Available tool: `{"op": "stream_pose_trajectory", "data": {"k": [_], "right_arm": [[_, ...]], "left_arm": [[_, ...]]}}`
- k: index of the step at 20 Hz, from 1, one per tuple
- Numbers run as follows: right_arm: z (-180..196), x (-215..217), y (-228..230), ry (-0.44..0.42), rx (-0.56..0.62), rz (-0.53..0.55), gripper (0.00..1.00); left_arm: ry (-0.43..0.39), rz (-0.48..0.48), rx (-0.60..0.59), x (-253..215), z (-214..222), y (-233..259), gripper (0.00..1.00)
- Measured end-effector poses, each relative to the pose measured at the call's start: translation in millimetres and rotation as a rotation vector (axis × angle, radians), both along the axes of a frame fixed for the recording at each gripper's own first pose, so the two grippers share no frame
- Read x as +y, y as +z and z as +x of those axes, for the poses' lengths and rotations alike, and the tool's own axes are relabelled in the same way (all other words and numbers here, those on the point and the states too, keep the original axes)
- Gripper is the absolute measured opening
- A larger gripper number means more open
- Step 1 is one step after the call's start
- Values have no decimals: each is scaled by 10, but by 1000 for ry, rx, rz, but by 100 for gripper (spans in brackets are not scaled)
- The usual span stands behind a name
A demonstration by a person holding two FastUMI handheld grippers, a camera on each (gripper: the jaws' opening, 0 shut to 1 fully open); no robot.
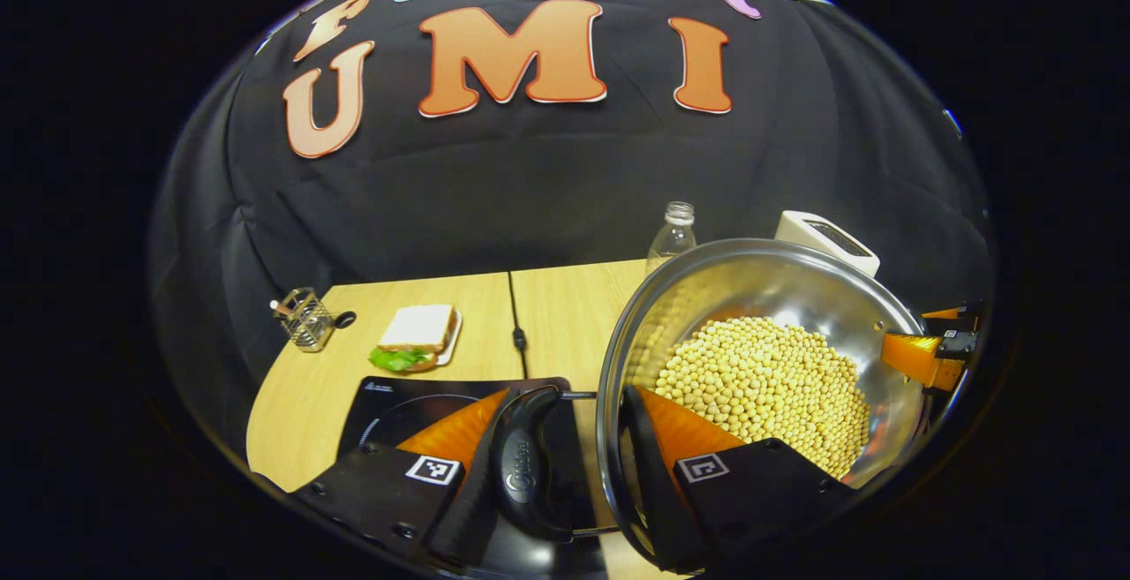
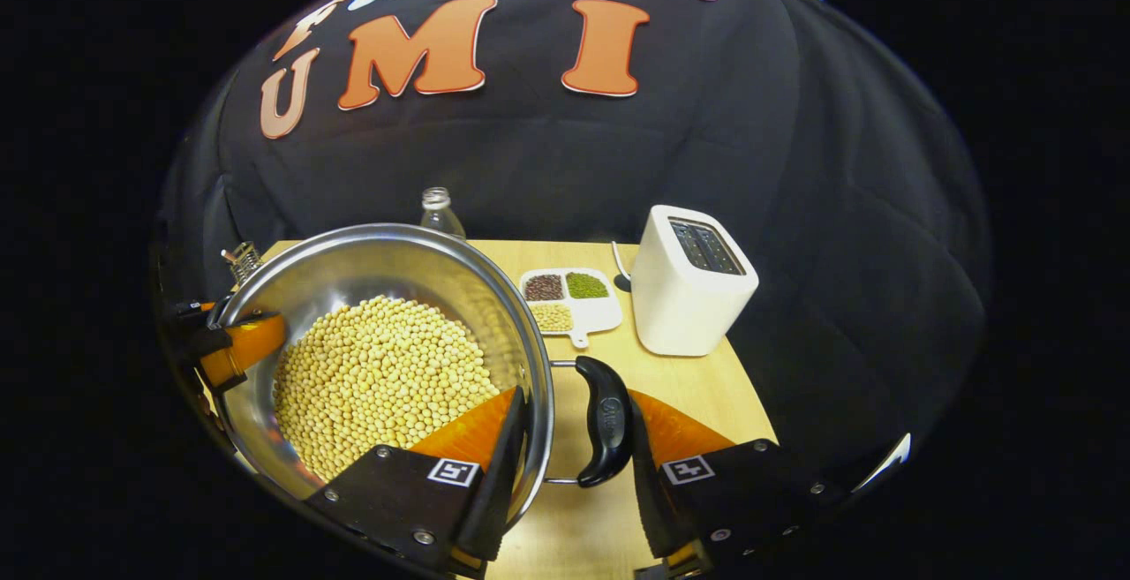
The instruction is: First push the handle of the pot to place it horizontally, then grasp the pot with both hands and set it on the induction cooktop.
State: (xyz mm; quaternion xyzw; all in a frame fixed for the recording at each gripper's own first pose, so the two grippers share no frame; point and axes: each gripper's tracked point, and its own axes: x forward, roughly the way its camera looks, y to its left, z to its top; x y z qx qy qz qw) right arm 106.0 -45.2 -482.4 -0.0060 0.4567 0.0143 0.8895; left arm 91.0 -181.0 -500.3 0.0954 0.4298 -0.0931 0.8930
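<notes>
A steel pot (image 1: 759, 289) (image 2: 380, 262) full of soybeans (image 1: 768, 386) (image 2: 380, 386) is held between both grippers. My left gripper (image 1: 574, 403) is shut across the pot's left black handle (image 1: 525, 465), with one finger outside the handle and the other inside the pot wall. My right gripper (image 2: 574, 412) grips the opposite black handle (image 2: 605, 421) the same way. Each view shows the other gripper's finger at the pot's far rim. The black induction cooktop (image 1: 397, 403) lies just left of the pot, partly under the left handle.
On the wooden table (image 1: 565, 306) are a sandwich on a plate (image 1: 415, 337), a wire holder (image 1: 305, 320), a clear bottle (image 1: 673, 236) (image 2: 439, 212), a white toaster (image 2: 693, 280) and a divided dish of beans (image 2: 569, 297). A black cable (image 1: 516, 324) runs back from the cooktop.
</notes>
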Motion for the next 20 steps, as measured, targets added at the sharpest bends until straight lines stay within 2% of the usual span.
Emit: {"op": "stream_pose_trajectory", "data": {"k": [8,14,15,18,20], "right_arm": [[138,-21,-96,59,-8,28,61],[269,-46,-102,106,-4,64,61],[298,-60,-105,116,-1,71,61],[347,-78,-126,146,0,86,61],[383,-80,-151,168,6,91,61]], "left_arm": [[64,19,-17,749,14,292,72],[111,48,-12,1422,86,319,75],[119,55,-14,1505,101,338,72],[148,72,-15,1802,103,374,72],[170,78,-6,2011,125,339,75]]}}
